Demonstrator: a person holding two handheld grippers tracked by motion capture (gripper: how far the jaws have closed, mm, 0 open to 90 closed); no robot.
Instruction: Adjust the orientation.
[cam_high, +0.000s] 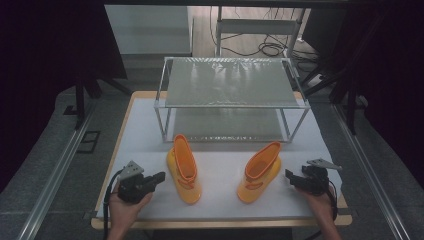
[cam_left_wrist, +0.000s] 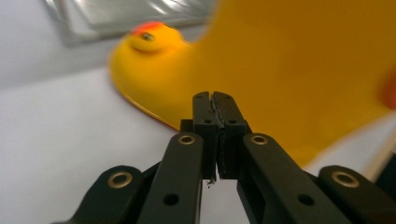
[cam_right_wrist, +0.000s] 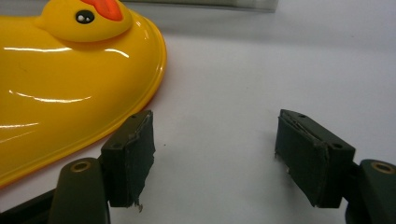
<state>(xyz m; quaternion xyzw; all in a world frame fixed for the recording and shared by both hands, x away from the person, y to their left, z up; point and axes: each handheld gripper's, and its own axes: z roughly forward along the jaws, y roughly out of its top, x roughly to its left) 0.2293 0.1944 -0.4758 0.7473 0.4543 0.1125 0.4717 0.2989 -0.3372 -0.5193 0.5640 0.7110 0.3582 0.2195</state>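
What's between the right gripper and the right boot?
Nothing visible. The right gripper, jaws open, sits just beside the right duck boot with bare white table mat between them. In the right gripper view the boot's toe lies beside the near jaw.

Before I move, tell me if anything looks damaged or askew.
The right gripper's pads look frayed, ragged along their edges. The two yellow duck boots, left and right, stand upright but toe outward, not parallel.
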